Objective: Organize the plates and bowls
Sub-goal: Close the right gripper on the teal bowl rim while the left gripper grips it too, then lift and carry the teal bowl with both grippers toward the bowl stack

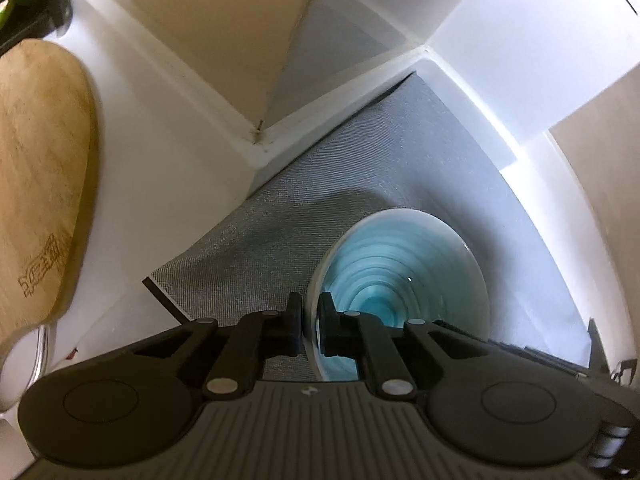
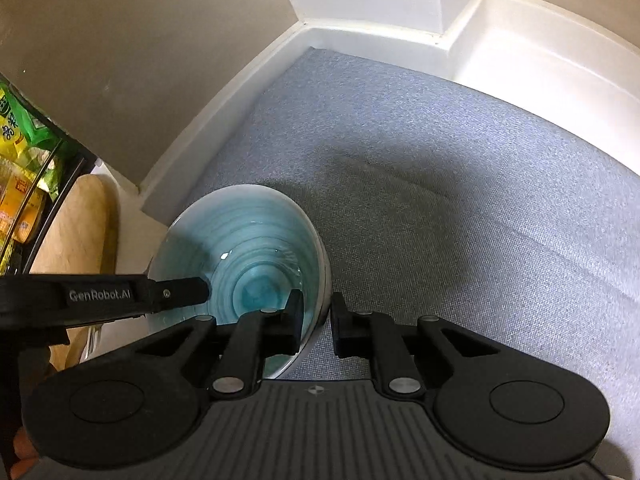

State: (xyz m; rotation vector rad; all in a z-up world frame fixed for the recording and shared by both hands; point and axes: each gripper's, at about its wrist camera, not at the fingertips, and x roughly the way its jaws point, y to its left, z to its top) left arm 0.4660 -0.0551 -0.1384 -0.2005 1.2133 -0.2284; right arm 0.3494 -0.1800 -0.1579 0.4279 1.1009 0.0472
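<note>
A bowl (image 1: 400, 276) (image 2: 248, 248), ringed in teal inside and pale outside, is over a grey woven mat (image 1: 304, 200) (image 2: 460, 184). My left gripper (image 1: 311, 320) is shut on the bowl's left rim, one finger outside and one inside. In the right wrist view the left gripper (image 2: 188, 294) comes in from the left over the bowl's near-left rim. My right gripper (image 2: 318, 318) is shut on the bowl's right rim, which passes between its pads. I cannot tell whether the bowl rests on the mat or hangs just above it.
A wooden cutting board (image 1: 40, 160) (image 2: 84, 232) lies left of the mat on a white counter. White raised edging (image 1: 320, 108) (image 2: 360, 36) and beige walls enclose the corner behind. Green and yellow packets (image 2: 24, 152) sit in a black rack at far left.
</note>
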